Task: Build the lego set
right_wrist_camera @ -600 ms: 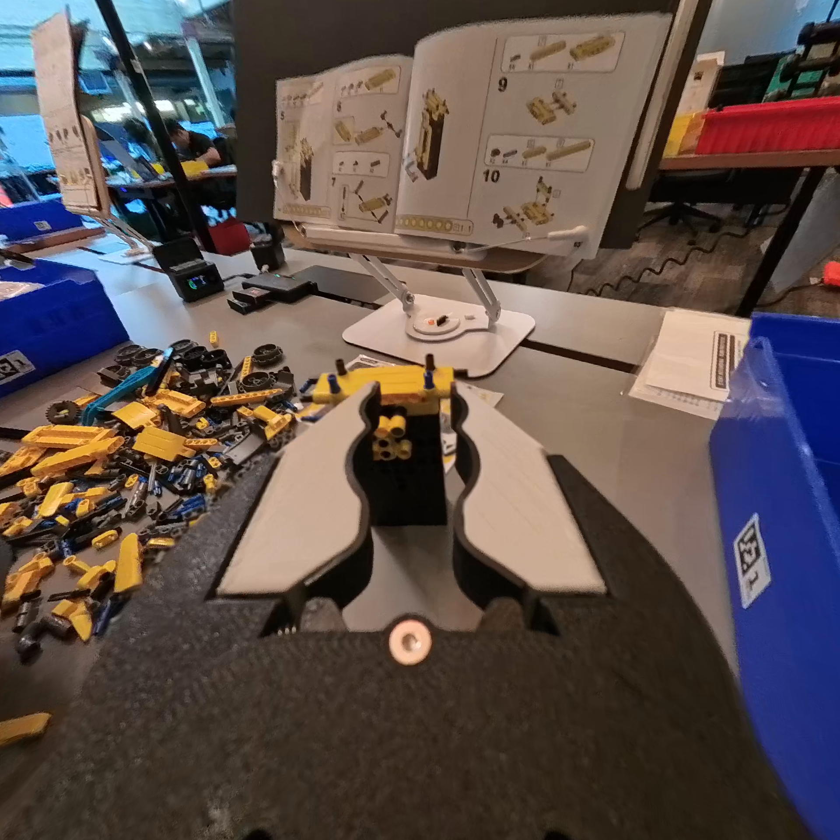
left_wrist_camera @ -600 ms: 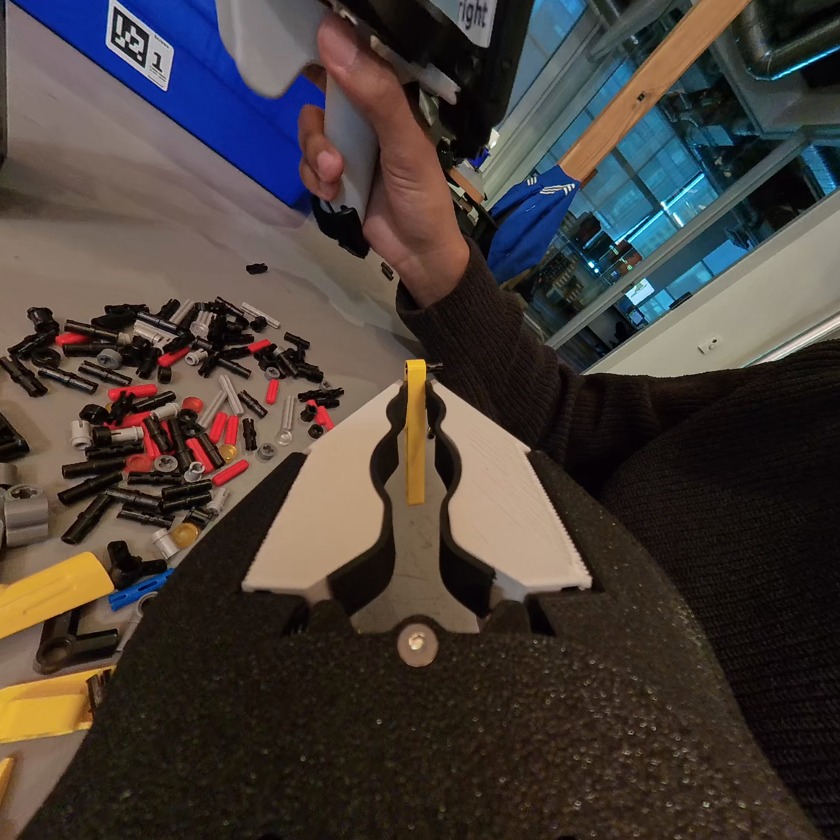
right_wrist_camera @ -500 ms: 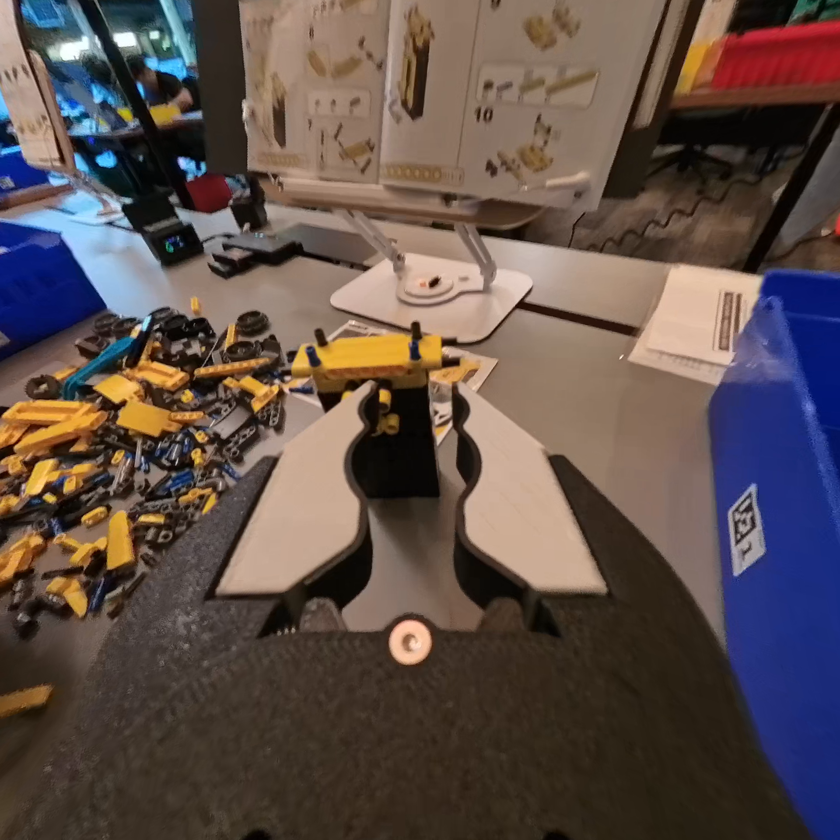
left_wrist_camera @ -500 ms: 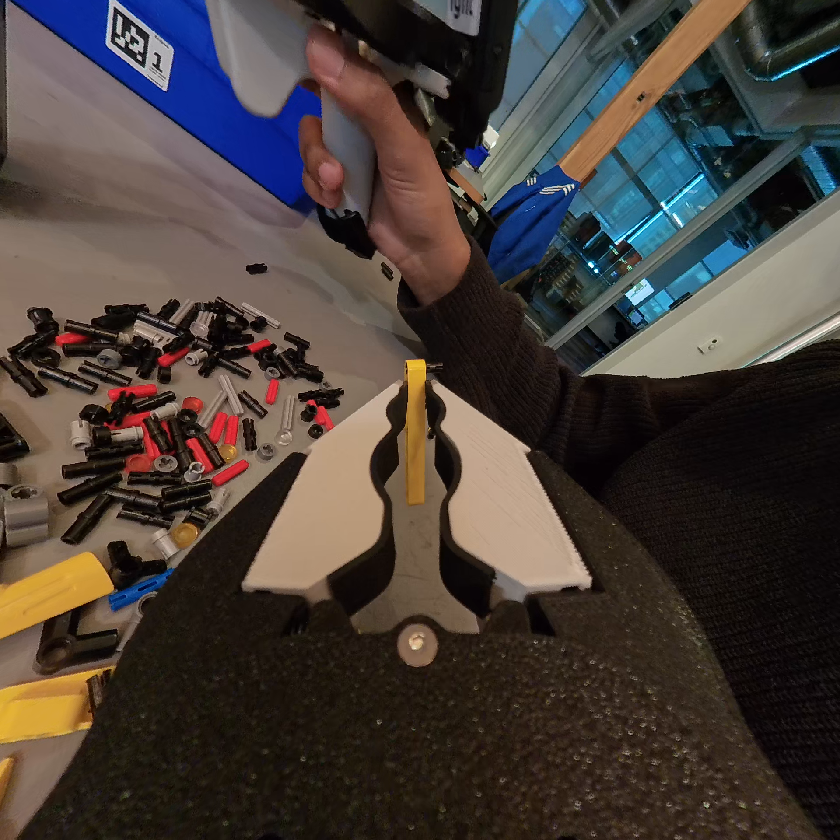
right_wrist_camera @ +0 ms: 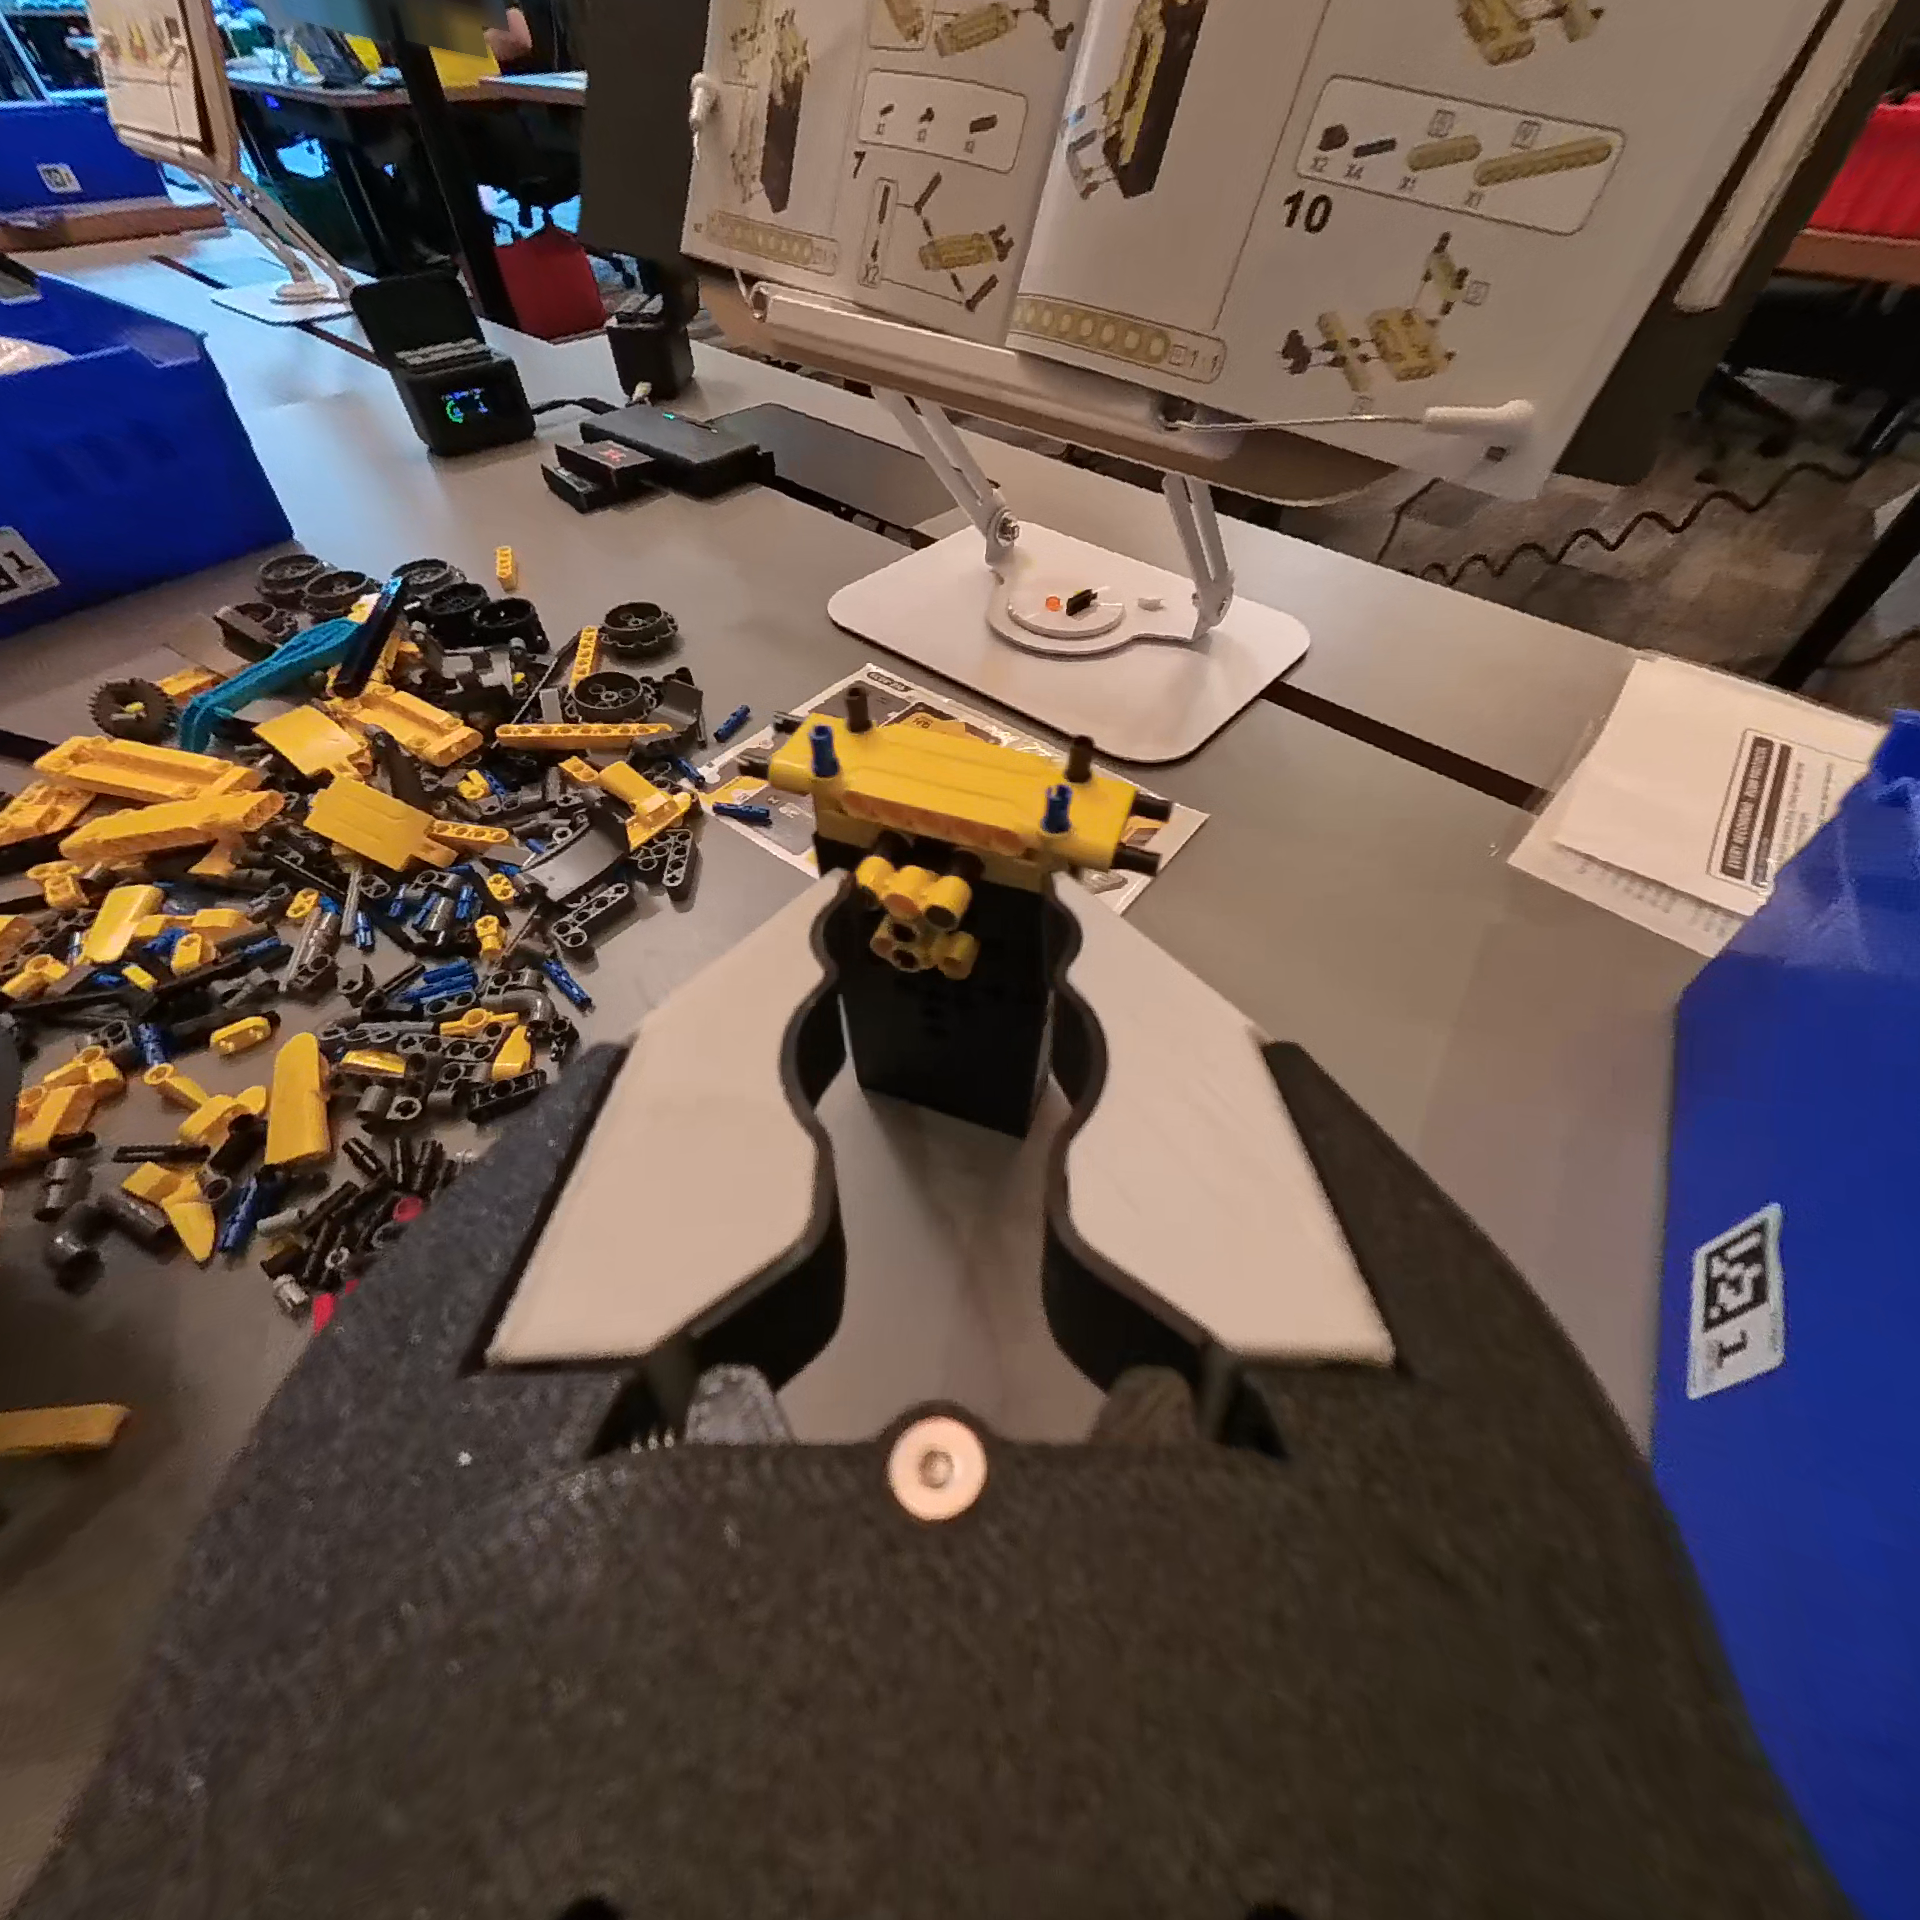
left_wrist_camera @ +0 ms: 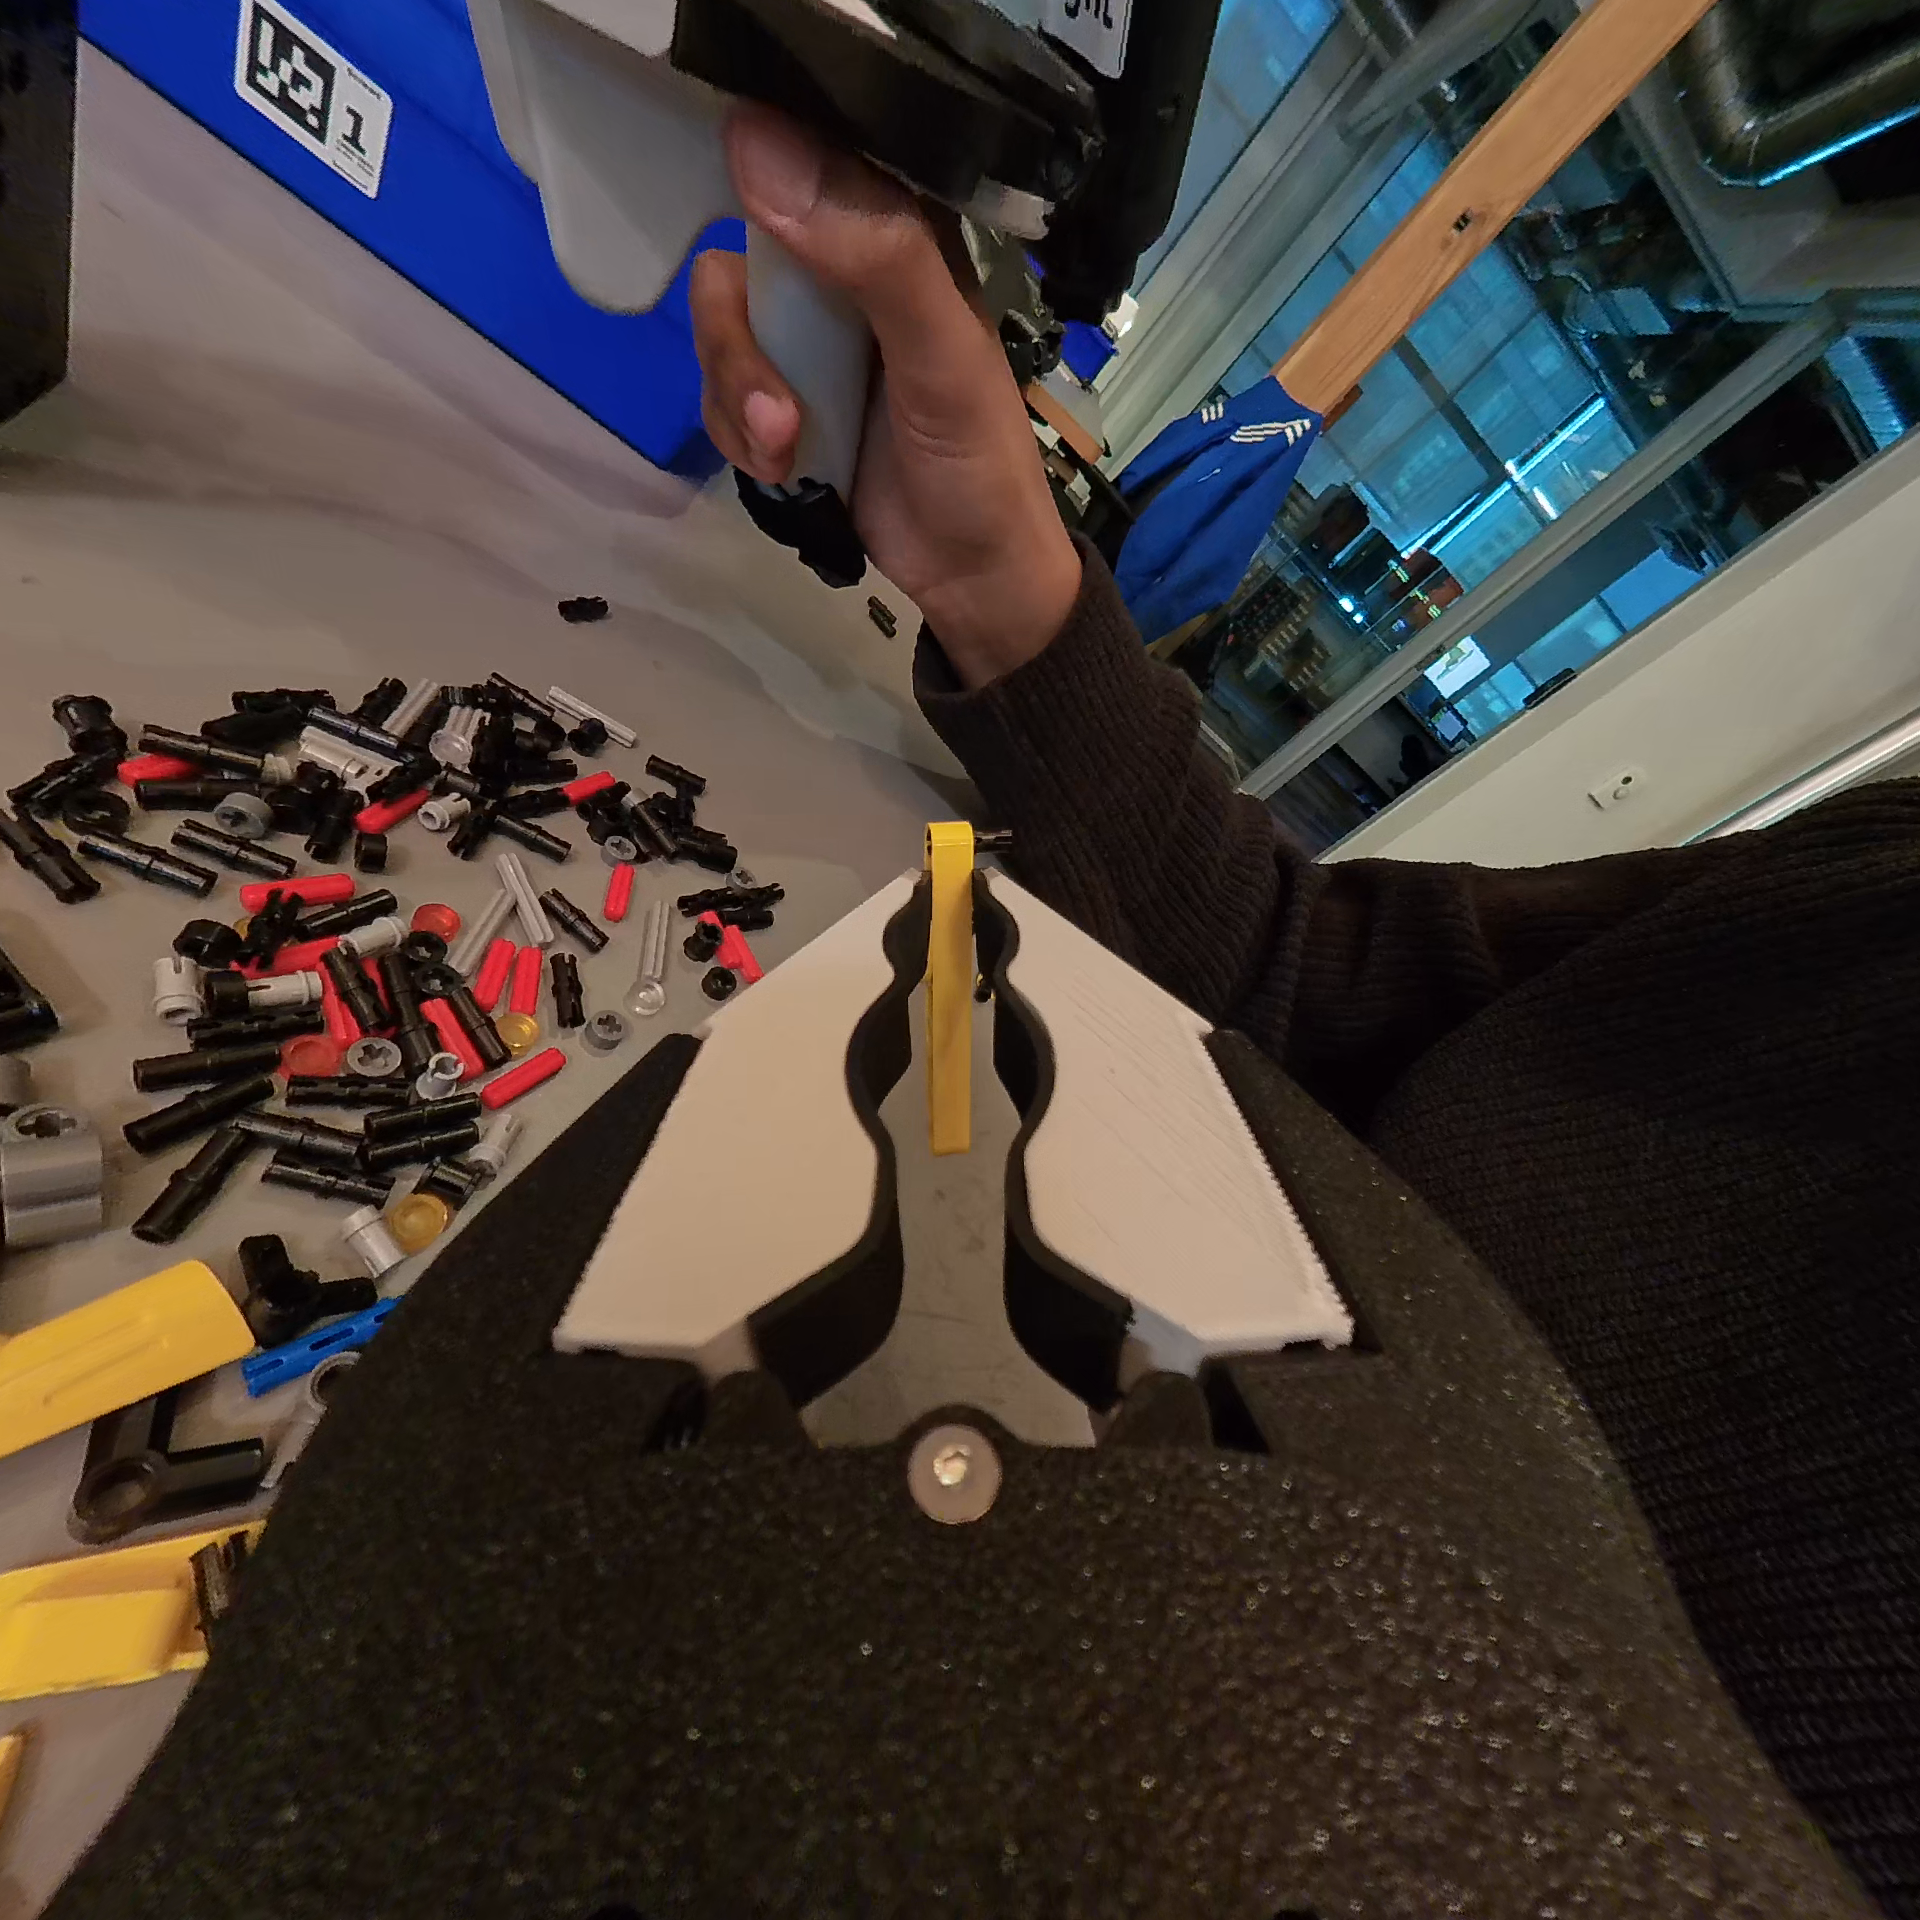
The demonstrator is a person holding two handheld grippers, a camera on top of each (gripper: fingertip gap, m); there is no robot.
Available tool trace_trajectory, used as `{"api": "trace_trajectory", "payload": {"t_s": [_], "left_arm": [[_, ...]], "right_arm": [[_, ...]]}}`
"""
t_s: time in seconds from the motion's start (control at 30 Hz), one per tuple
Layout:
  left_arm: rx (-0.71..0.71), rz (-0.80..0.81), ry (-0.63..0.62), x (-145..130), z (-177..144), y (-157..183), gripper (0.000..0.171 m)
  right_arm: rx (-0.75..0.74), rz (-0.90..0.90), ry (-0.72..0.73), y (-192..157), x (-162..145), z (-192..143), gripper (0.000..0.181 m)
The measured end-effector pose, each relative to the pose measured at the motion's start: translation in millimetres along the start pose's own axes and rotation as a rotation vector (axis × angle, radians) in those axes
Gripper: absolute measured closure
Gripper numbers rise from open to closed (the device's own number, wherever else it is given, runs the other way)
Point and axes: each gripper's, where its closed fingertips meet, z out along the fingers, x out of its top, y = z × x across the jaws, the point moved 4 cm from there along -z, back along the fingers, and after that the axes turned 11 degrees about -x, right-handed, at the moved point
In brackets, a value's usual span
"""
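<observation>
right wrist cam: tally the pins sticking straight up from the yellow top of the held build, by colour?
Upright pins on the black-and-yellow build in the right claw:
Blue pins: 2
Black pins: 2
Total: 4

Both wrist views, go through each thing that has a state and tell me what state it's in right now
left gripper: shut on the yellow beam
yellow beam: pinched edge-on, lengthwise between the fingers
right gripper: shut on the black and yellow assembly
black and yellow assembly: held upright
instruction booklet: open on its stand
loose pins: scattered on the table
blue bin: contents hidden
</observation>
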Motion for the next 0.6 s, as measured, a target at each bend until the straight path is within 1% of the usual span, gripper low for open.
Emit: {"api": "trace_trajectory", "payload": {"t_s": [0.2,0.33,0.43,0.6], "left_arm": [[0.0,-0.001,0.0,-0.1,-0.1,0.1,0.164],[-0.001,-0.002,-0.001,-0.3,0.1,0.0,0.164],[-0.001,-0.003,-0.001,-0.3,0.1,-0.2,0.164],[-0.001,-0.004,-0.002,-0.3,0.2,-0.1,0.164]], "right_arm": [[-0.037,-0.093,-0.04,-4.3,-6.8,4.3,0.147],[-0.078,-0.158,-0.063,-4.9,-10.9,7.0,0.157],[-0.076,-0.166,-0.071,-6.7,-12.3,8.0,0.16],[-0.072,-0.162,-0.076,-7.4,-13.3,8.6,0.161]]}}
